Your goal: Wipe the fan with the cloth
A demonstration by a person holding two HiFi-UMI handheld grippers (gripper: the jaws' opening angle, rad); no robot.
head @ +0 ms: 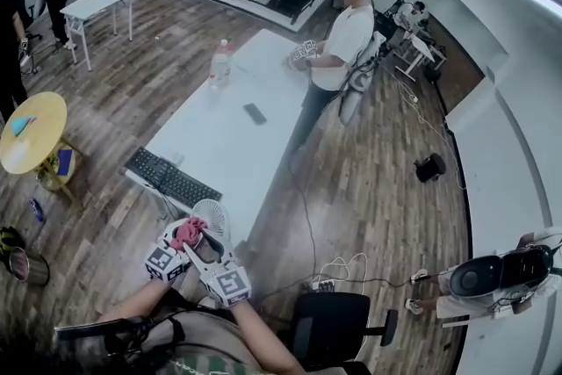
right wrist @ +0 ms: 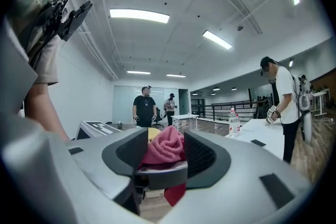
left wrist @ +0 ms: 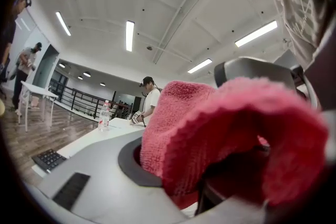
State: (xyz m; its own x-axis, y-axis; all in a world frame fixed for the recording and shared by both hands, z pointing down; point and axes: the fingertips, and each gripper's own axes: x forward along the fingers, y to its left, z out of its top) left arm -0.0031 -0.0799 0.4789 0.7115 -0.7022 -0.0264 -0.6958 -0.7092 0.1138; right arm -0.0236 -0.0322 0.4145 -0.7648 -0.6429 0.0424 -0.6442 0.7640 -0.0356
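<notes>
A small white fan (head: 212, 215) stands at the near end of the white table (head: 228, 145). Just in front of it is a pink cloth (head: 187, 232), with my left gripper (head: 180, 241) shut on it. In the left gripper view the cloth (left wrist: 210, 134) is bunched over the jaws of the left gripper (left wrist: 210, 191) and hides most of them. My right gripper (head: 204, 248) is close beside it on the right. In the right gripper view the right gripper (right wrist: 164, 165) stands open, its pads apart from the cloth (right wrist: 165, 147) seen between them. Neither gripper view shows the fan.
On the table lie a black keyboard (head: 171, 177), a phone (head: 255, 113) and a water bottle (head: 219, 63). A person (head: 338, 48) stands at its far right side. A black office chair (head: 338, 325) and a floor power strip (head: 325, 284) are right of me. A yellow round table (head: 33, 132) stands left.
</notes>
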